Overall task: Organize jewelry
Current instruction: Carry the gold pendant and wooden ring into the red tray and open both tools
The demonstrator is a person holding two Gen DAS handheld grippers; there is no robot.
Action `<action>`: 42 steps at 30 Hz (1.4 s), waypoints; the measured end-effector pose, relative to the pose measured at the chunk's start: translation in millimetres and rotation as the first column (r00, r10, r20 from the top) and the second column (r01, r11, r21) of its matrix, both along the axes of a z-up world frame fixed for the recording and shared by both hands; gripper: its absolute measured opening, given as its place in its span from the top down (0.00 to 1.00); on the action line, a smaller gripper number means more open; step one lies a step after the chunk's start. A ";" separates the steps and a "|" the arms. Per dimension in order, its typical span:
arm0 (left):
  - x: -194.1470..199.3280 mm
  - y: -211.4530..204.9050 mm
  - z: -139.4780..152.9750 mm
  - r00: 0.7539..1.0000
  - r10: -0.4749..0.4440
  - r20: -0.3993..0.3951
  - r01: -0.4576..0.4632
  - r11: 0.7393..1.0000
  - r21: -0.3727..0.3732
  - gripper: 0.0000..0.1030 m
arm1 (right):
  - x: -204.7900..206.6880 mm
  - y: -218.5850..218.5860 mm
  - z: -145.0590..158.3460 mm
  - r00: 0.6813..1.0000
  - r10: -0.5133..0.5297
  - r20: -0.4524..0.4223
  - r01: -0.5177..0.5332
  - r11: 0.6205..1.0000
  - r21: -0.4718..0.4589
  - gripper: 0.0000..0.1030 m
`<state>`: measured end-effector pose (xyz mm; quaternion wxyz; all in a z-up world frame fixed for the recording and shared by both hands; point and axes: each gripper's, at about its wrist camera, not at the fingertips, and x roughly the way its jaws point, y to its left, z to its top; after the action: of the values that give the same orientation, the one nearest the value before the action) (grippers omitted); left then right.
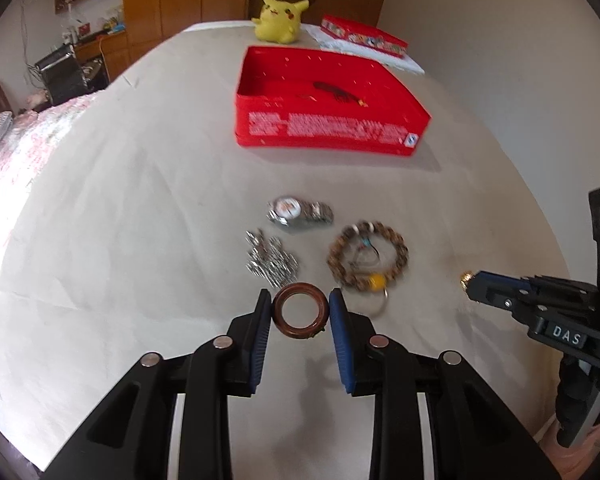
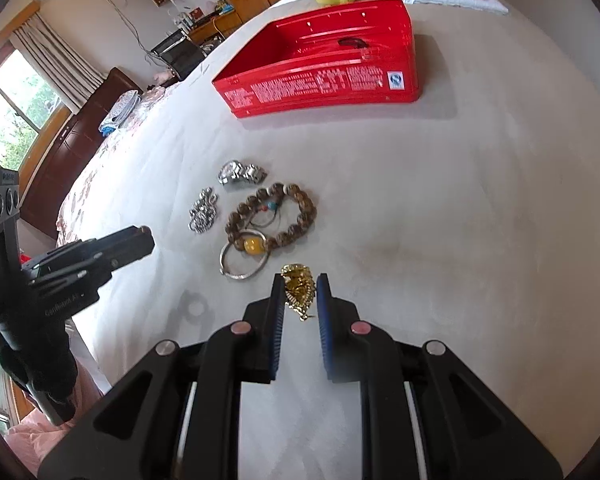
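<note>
Left wrist view gives us a brown wooden ring [image 1: 299,311] pinched between the blue pads of our left gripper [image 1: 300,304], lifted clear of the cloth judging by its shadow in the right wrist view. Our right gripper [image 2: 299,294] is closed narrowly around a gold pendant [image 2: 298,291], though we cannot tell for sure that both pads touch it. Beyond lie a bead bracelet [image 2: 274,216], a silver bangle [image 2: 244,261], a silver chain [image 1: 271,259] and a watch [image 1: 298,211] on the white cloth [image 1: 120,200], with the open red box [image 1: 324,128] farther back.

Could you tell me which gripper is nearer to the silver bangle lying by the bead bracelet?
Left. The left gripper, holding the brown ring, sits just left of the silver bangle; the right gripper, around the gold pendant, is farther right.
</note>
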<state>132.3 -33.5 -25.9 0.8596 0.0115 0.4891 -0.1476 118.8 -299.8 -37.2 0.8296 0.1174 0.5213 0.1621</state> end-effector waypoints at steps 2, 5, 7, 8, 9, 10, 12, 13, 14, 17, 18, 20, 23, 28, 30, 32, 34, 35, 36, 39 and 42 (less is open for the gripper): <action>5.5 2.5 5.0 1.000 0.010 0.012 -0.010 1.000 0.002 0.71 | 2.2 1.8 5.5 1.000 0.001 0.011 -0.001 1.000 -0.002 0.86; 14.3 3.6 10.6 1.000 0.014 0.023 -0.014 1.000 0.002 0.71 | 7.1 3.8 15.7 0.999 -0.002 0.034 0.002 1.000 0.000 0.86; 19.9 1.9 14.0 1.000 0.010 0.030 -0.010 1.000 0.002 0.71 | 11.8 4.2 22.1 0.999 -0.006 0.049 0.006 1.000 -0.001 0.86; 22.3 1.5 15.5 0.999 0.009 0.031 -0.009 1.000 0.002 0.71 | 14.3 3.9 25.3 0.998 -0.009 0.056 0.009 1.000 -0.002 0.86; 24.6 1.3 17.0 0.999 0.008 0.032 -0.008 1.000 0.001 0.71 | 18.3 3.7 29.2 0.998 -0.014 0.063 0.014 1.000 -0.001 0.86; 28.4 0.8 19.5 0.999 0.006 0.036 -0.006 1.000 -0.001 0.71 | 21.8 3.5 31.3 0.998 -0.016 0.068 0.016 1.000 0.001 0.86; 33.6 0.0 24.2 0.999 0.009 0.046 -0.009 1.000 -0.001 0.71 | 28.5 2.7 36.4 0.997 -0.023 0.077 0.023 1.000 0.004 0.86; 37.6 -0.1 27.0 0.999 0.011 0.051 -0.011 1.000 -0.001 0.71 | 32.6 2.3 39.5 0.996 -0.027 0.083 0.027 1.000 0.006 0.86; 41.6 -0.4 29.6 0.998 0.013 0.055 -0.013 1.000 -0.001 0.71 | 36.8 2.2 42.4 0.996 -0.030 0.089 0.029 1.000 0.008 0.86; 52.2 -1.5 35.2 0.998 0.016 0.063 -0.016 1.000 -0.003 0.71 | 48.0 1.1 48.9 0.994 -0.034 0.101 0.034 0.999 0.010 0.86; 55.5 -2.0 36.8 0.998 0.016 0.065 -0.015 1.000 -0.005 0.71 | 53.7 0.7 51.5 0.994 -0.038 0.105 0.037 0.999 0.009 0.86; 65.1 -4.3 41.7 0.997 0.014 0.072 -0.013 1.000 -0.013 0.71 | 63.1 -0.9 55.7 0.993 -0.045 0.110 0.044 0.999 0.010 0.86; 79.1 -9.8 47.2 0.997 0.015 0.081 -0.014 1.000 -0.020 0.71 | 77.8 -4.1 59.8 0.992 -0.059 0.115 0.057 0.998 0.017 0.86; 104.4 -21.5 51.9 0.996 0.015 0.086 -0.013 1.000 -0.024 0.71 | 103.3 -7.6 64.9 0.990 -0.073 0.121 0.070 0.997 0.029 0.86; 117.3 -27.2 52.0 0.996 0.018 0.087 -0.016 1.000 -0.026 0.71 | 112.9 -8.7 65.7 0.989 -0.081 0.124 0.078 0.997 0.027 0.86; 129.1 -32.0 51.5 0.996 0.025 0.090 -0.023 0.999 -0.023 0.71 | 126.5 -10.3 66.3 0.987 -0.096 0.129 0.094 0.995 0.024 0.86; 144.0 -37.8 50.5 0.995 0.033 0.090 -0.032 0.999 -0.018 0.71 | 138.7 -10.8 65.8 0.985 -0.109 0.135 0.107 0.994 0.018 0.86; 151.8 -40.3 50.1 0.996 0.033 0.087 -0.032 0.999 -0.020 0.71 | 145.1 -11.4 65.5 0.984 -0.114 0.136 0.113 0.993 0.015 0.86; 162.0 -43.6 49.3 0.996 0.035 0.082 -0.034 0.999 -0.021 0.71 | 153.5 -12.3 64.7 0.983 -0.121 0.136 0.121 0.993 0.012 0.86; 187.5 -51.9 46.2 0.996 0.047 0.079 -0.047 0.999 -0.011 0.71 | 174.7 -15.0 59.5 0.983 -0.135 0.128 0.135 0.991 0.007 0.86; 214.9 -59.1 38.5 0.997 0.052 0.059 -0.051 0.999 -0.008 0.71 | 204.4 -17.2 50.5 0.983 -0.149 0.111 0.150 0.989 -0.002 0.86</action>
<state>347.2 -92.6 12.6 0.8772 0.0003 0.4631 -0.1267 323.2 -317.0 13.3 0.8675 0.1429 0.4653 0.1028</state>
